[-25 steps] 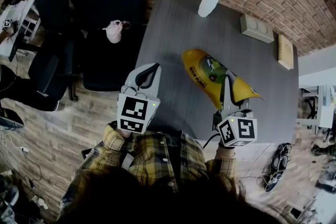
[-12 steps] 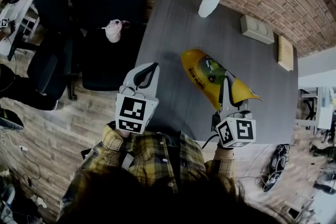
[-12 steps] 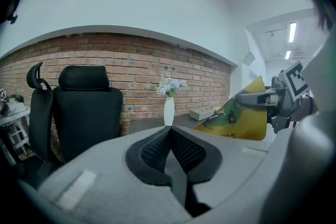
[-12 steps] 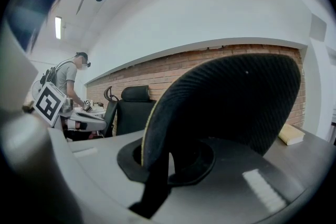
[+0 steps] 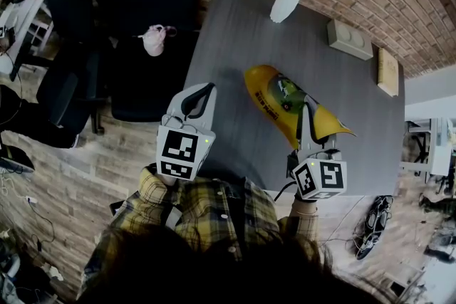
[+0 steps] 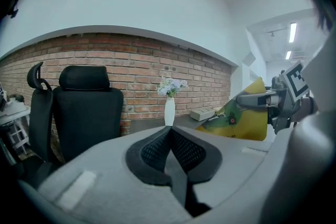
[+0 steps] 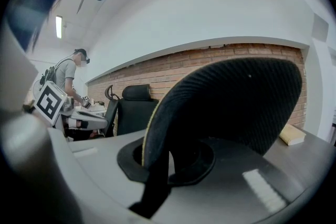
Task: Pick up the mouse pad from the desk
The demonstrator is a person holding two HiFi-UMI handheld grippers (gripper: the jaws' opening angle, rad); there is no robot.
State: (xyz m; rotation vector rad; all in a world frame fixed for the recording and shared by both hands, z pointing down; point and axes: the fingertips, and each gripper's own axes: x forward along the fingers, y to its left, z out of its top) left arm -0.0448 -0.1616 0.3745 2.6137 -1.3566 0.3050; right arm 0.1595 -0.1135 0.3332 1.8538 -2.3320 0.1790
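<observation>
The right gripper [image 5: 306, 112] is clamped on the pad [image 5: 274, 97], its jaws pinching the pad's near edge, with the black ribbed underside filling the right gripper view. The left gripper [image 5: 205, 90] has its jaws pressed together on nothing and hangs at about 9 o'clock from the pad, over the left edge of the desk [image 5: 242, 32]. The pad is above the middle of the desk, running from the right gripper toward 11 o'clock, with the vase [image 5: 283, 3] at its 12 o'clock and a pale box [image 5: 349, 39] at about 2 o'clock. It stands curled on edge, yellow printed face out; whether its far end touches the desk I cannot tell. It looks thin, light and floppy: held by one edge it bows into an arch rather than lying flat, so the free end will likely sag and swing if moved quickly. The ribbed rubber underside should give the pads good bite, and a tight pinch should not hurt it. An edge hold like this one seems enough; a second pinch at the far, 11 o'clock end would keep it flatter.
</observation>
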